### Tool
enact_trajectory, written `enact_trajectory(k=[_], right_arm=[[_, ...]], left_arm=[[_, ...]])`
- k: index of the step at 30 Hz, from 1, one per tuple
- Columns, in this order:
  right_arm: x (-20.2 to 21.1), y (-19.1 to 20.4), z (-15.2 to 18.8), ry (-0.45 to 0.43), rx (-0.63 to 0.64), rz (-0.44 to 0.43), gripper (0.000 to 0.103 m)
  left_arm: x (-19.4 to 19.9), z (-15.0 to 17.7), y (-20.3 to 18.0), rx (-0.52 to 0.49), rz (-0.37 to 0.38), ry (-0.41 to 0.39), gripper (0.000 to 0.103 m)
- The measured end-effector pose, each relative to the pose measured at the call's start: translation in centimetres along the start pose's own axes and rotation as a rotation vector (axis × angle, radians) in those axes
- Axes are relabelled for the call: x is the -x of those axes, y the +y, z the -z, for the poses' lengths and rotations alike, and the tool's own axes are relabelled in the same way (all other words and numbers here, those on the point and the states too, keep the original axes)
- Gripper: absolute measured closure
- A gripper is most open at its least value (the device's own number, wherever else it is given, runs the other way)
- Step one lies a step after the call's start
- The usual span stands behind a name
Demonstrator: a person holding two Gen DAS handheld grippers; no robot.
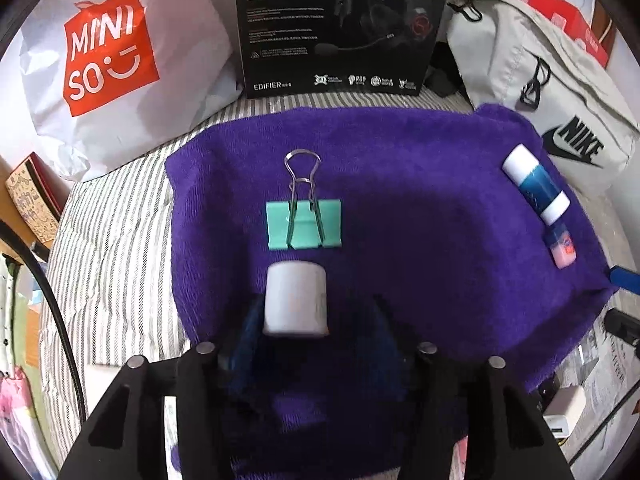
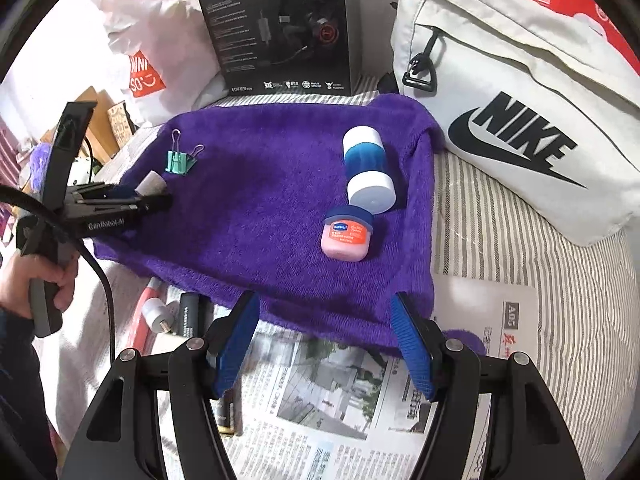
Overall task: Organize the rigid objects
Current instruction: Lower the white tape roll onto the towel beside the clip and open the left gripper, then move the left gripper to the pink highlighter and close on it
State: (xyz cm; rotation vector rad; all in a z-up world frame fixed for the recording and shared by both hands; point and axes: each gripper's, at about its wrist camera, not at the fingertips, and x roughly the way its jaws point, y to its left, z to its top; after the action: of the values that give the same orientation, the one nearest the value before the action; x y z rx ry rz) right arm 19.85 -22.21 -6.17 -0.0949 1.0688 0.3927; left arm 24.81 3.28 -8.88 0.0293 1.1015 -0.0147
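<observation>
Striped bedsheet (image 2: 500, 240) under a purple towel (image 1: 400, 200), white wall (image 2: 372, 20) behind.
</observation>
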Motion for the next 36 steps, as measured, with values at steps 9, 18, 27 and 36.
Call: enact_trajectory(k=[9,18,27,36], right_arm=[[3.0,0.0,2.0,-0.016,-0.035,-0.013,0.036],[5.7,-0.2,5.1,-0.035,-0.085,-0.043,0.036],[6.9,-0.1,7.6,-0.025,-0.083,-0.070,0.036],[6.4,-1.1,9.5,0.005,-0.119,-0.068,0.036]], left_arm=[[3.9,2.4,-0.4,0.023,-0.021,-0.011,0.051],[8.5,6.8,-3.3,0.025,0.025,-0.020,0.051],[8.3,9.4,-7.3,-0.002,0.081,0.026,0.051],[5.4,9.9,-8.9,-0.035,0.010,0.071,0.051]])
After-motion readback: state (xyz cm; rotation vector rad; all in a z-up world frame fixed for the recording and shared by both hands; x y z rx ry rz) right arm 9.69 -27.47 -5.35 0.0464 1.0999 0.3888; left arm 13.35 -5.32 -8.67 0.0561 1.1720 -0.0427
